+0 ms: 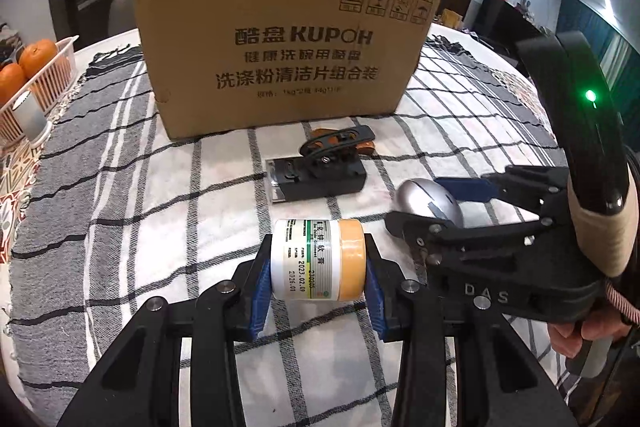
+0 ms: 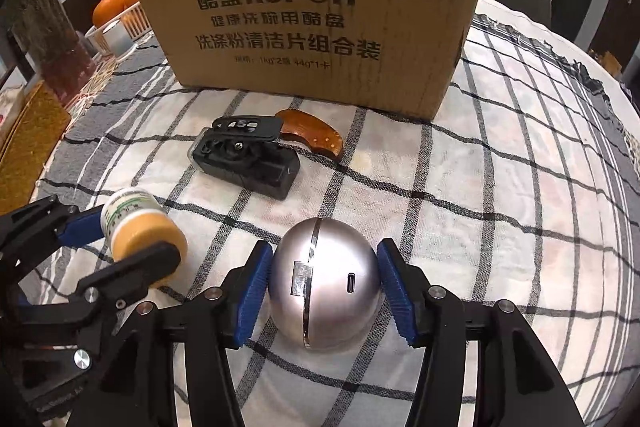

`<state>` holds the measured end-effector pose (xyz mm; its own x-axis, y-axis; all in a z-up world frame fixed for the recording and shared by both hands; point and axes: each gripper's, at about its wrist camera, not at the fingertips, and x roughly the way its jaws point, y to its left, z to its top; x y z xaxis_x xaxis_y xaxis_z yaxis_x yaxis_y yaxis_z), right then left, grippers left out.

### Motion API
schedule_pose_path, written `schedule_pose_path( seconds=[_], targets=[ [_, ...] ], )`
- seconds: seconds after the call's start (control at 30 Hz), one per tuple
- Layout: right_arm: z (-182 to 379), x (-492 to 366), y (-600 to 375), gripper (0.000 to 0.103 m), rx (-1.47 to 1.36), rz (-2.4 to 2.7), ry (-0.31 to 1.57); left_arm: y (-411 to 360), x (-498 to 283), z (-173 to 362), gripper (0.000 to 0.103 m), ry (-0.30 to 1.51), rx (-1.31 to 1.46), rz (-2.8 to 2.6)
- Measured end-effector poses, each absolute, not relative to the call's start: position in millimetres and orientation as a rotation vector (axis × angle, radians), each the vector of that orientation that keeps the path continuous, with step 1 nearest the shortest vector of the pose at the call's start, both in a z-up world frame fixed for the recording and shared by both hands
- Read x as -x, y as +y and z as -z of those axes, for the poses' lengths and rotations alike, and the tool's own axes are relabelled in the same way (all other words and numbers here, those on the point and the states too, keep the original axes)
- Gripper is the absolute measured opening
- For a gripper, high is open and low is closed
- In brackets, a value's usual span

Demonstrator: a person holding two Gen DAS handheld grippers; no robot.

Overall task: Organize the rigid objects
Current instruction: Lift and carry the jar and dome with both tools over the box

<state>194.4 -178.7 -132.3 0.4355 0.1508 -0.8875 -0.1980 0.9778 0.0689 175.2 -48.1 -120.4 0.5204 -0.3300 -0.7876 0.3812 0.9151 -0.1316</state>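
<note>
Gripping the jar at lower centre, the left fingers look secure. Right fingers stand open around the silver ball, not pressing; closing off-centre could squirt it away across the tabletop.

oranges sit in a white basket beside a checked tablecloth.
</note>
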Motion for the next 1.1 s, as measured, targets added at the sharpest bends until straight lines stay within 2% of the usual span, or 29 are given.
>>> schedule_pose_path(
  seconds=[0.23,0.47,1.1],
  targets=[
    [127.2,-191.2,-178.7,0.055,0.041,-0.22,1.098,-43.7,-177.8,115.4,0.04,0.923,-0.046,0.386],
    [94.2,-187.4,-174.4,0.055,0.065,-0.205,1.015,-37.6,-179.4,94.4,0.04,0.873,-0.037,0.36],
    [-7.3,-193.5,-181.4,0.055,-0.033,-0.107,0.757,-28.6,-199.3,-7.9,0.04,0.665,-0.075,0.32]
  ],
)
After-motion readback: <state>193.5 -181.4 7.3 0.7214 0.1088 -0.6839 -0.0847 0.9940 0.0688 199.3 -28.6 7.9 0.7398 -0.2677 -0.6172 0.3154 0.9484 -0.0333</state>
